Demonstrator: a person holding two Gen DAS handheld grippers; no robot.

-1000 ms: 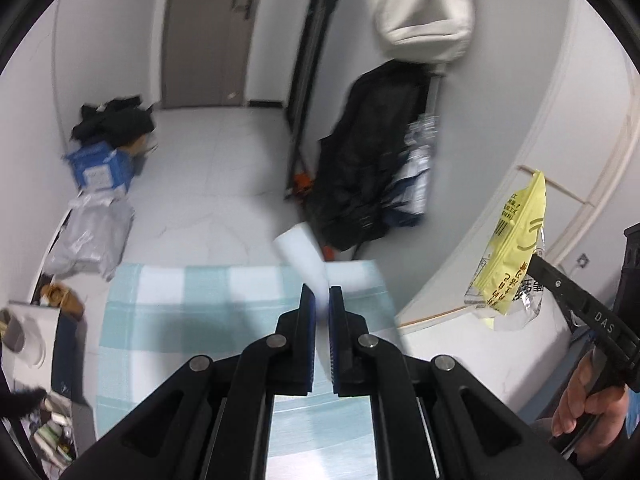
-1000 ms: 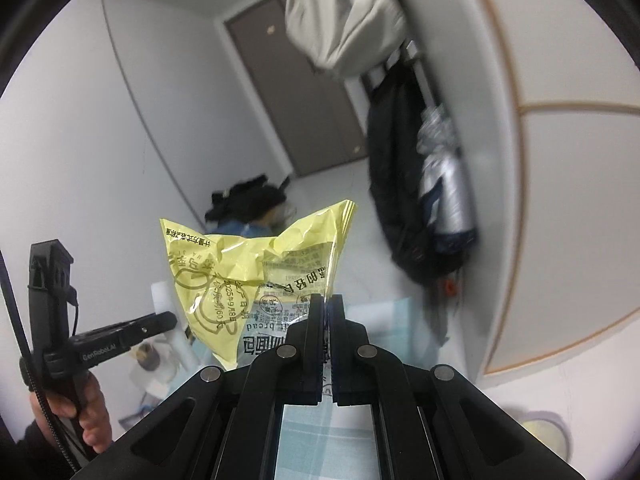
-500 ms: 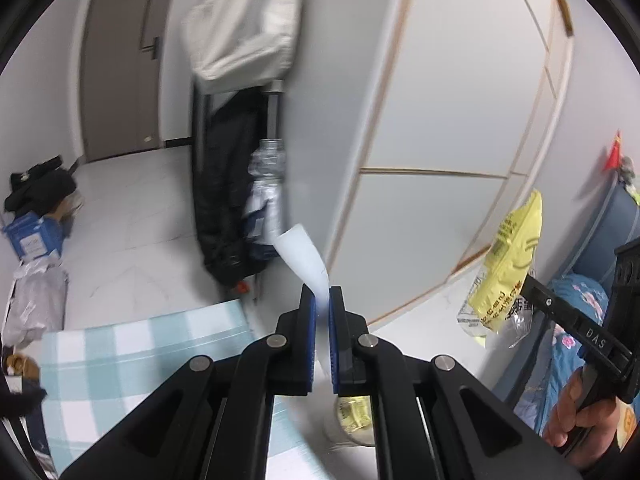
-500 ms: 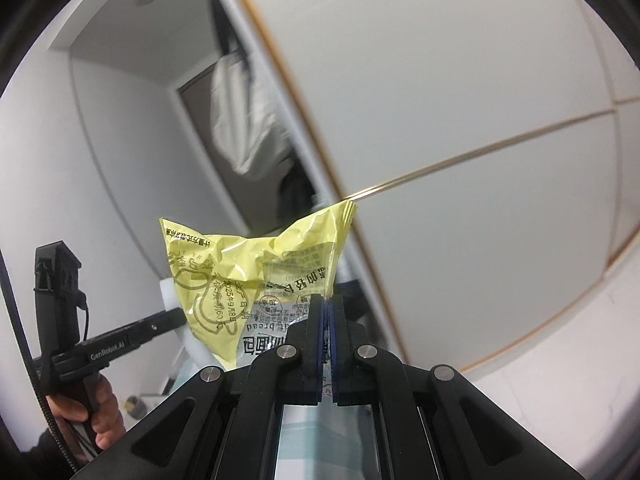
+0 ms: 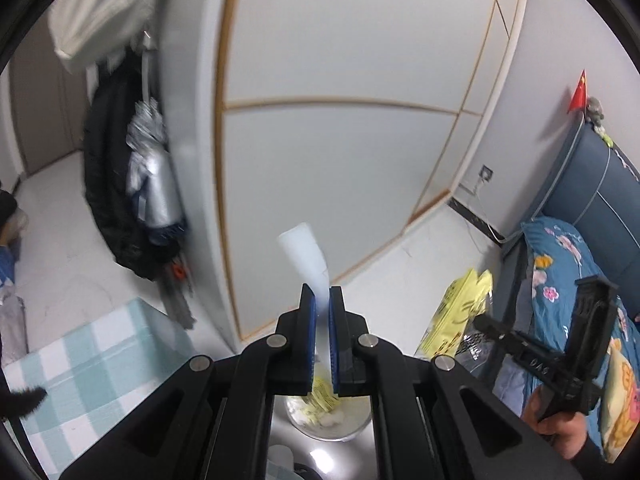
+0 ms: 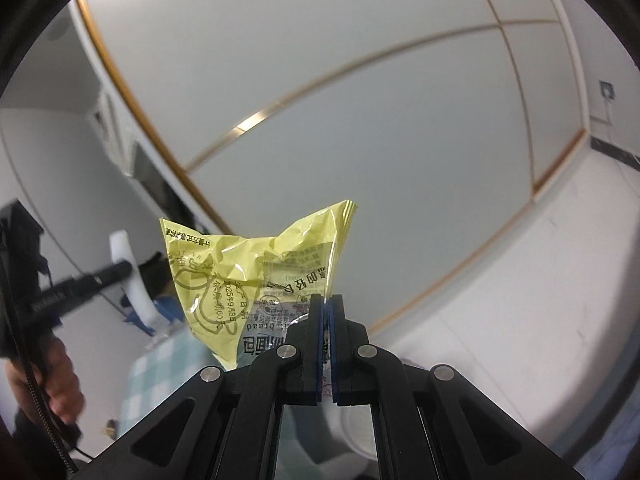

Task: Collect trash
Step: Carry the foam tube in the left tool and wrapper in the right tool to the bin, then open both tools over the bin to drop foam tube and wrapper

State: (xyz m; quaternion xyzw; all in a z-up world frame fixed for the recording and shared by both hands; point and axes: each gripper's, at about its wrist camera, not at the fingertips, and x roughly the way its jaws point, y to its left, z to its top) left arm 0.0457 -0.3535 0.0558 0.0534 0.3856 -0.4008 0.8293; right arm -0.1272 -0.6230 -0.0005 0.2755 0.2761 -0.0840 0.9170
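Observation:
My left gripper (image 5: 322, 294) is shut on a white strip of paper-like trash (image 5: 304, 254) that sticks up and bends left above the pads. Below it, partly hidden by the fingers, stands a round white bin (image 5: 328, 420) with yellow and white trash inside. My right gripper (image 6: 327, 304) is shut on a crumpled yellow bread wrapper (image 6: 244, 276) with a clear printed lower part. In the left wrist view that wrapper (image 5: 460, 312) hangs right of the bin, held by the right gripper (image 5: 480, 322). In the right wrist view the white strip (image 6: 132, 276) and left gripper (image 6: 126, 268) show at the left.
A white wardrobe with gold trim (image 5: 340, 120) fills the background. A checked light-blue table (image 5: 92, 356) sits lower left. Dark coats (image 5: 116, 184) hang by the wardrobe. A blue bed with floral bedding (image 5: 568, 264) lies at the right. A hand (image 5: 560, 428) holds the right gripper's handle.
Both grippers have swung right, from the doorway and coats to the wardrobe and bed, each keeping its hold. The bin has come into view under the left gripper.

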